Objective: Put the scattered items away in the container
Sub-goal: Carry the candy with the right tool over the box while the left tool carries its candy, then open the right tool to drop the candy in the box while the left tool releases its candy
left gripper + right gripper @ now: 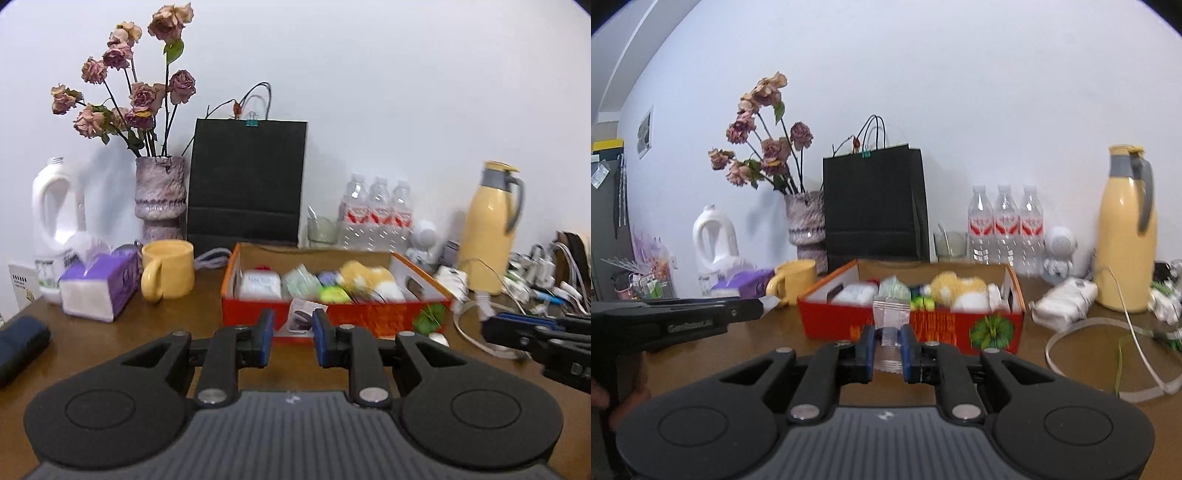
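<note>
Currently right tongs (887, 350) pinch clear zip bag (891, 317), prob. light, limp, slippery; left tongs (293, 338) narrow, empty, facing box (332, 314).

Both wrist views face orange box (334, 317), near.

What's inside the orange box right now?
The orange box holds a white packet, a pale green packet, a yellow-green thing and a yellow-white plush. All blurred. Anything beneath them and the box floor is covered.
</note>
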{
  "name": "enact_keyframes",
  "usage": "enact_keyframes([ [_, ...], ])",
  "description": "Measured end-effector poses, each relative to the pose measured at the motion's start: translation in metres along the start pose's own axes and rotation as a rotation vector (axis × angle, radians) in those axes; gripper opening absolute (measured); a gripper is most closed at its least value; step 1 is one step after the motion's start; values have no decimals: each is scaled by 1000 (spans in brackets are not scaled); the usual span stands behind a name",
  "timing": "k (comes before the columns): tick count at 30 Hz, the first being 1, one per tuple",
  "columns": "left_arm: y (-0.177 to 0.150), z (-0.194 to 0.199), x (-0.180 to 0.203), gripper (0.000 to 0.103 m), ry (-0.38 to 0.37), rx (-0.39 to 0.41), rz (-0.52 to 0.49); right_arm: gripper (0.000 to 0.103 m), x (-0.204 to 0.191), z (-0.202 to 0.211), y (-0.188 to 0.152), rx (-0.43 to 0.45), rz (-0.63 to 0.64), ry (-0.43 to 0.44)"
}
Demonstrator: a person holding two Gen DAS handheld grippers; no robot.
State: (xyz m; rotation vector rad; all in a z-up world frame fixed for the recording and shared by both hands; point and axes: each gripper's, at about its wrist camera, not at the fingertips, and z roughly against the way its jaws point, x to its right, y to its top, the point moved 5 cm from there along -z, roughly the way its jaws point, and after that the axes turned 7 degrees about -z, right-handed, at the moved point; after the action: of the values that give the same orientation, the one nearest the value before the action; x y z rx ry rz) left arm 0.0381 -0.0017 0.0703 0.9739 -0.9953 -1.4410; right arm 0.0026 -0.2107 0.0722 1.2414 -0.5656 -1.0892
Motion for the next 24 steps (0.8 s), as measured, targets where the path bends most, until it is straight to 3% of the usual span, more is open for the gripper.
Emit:
enact_keyframes([
  [6,36,-83,-20,23,-24,-102,37,13,15,-65,45,-36,-47,32],
  [9,41,-137,-22,23,-68,-227,21,13,23,-114,67,-104,-50,36],
  [13,34,-197,-22,23,-99,-409,-12,13,33,-193,82,-290,-91,48],
  [17,20,-239,-30,23,-126,-578,-18,13,39,-268,75,-510,-138,43],
  [21,13,-259,-28,24,-137,-665,-87,14,39,-320,50,-697,-129,-23],
  [24,15,-265,-27,24,-165,-718,-65,19,43,-345,39,-810,-188,-47],
])
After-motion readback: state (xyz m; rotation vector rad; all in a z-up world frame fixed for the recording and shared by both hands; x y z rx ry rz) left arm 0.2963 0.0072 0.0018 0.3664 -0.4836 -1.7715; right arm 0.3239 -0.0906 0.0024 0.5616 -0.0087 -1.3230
